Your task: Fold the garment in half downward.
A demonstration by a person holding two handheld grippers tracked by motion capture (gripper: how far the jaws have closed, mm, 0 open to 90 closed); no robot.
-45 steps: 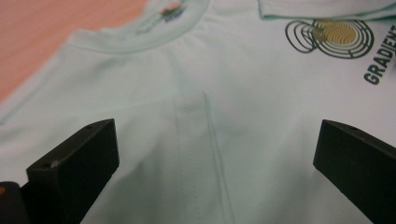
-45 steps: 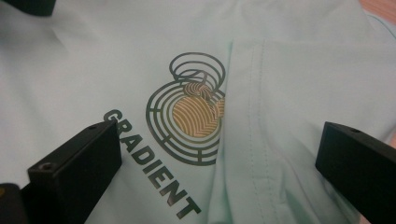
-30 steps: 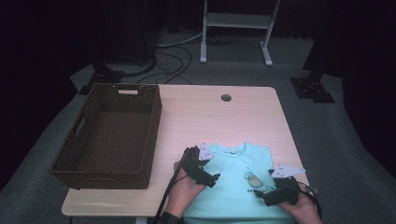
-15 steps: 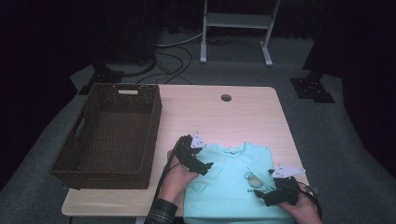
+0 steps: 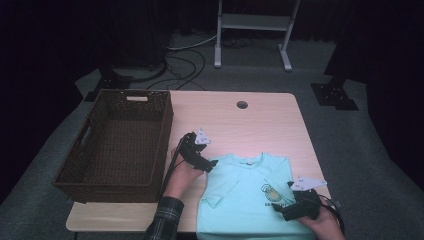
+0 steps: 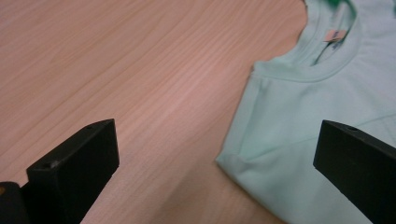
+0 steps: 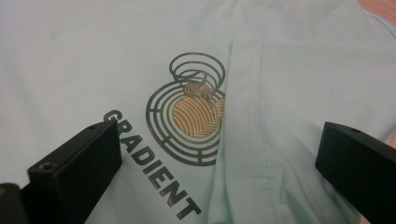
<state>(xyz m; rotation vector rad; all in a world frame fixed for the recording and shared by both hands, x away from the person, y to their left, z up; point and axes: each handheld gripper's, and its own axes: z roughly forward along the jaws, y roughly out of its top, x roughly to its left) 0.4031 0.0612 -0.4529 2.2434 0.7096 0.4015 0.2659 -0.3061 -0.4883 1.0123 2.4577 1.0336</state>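
Note:
A mint-green T-shirt lies flat at the table's near edge, both sleeves folded in over its body. Its collar points away from me, and a printed logo with the word GRADIENT marks the chest. My left gripper hovers open at the shirt's left shoulder, with the folded shoulder edge and bare wood between its jaws. My right gripper is open just above the chest print, beside the folded right sleeve. Neither holds anything.
A dark wicker basket stands empty on the left of the wooden table. A cable hole sits near the far edge. Beyond the table are floor cables and a metal stand.
My left gripper has moved up and to the left, off the shirt's left side to its shoulder corner. The right gripper has stayed over the chest print.

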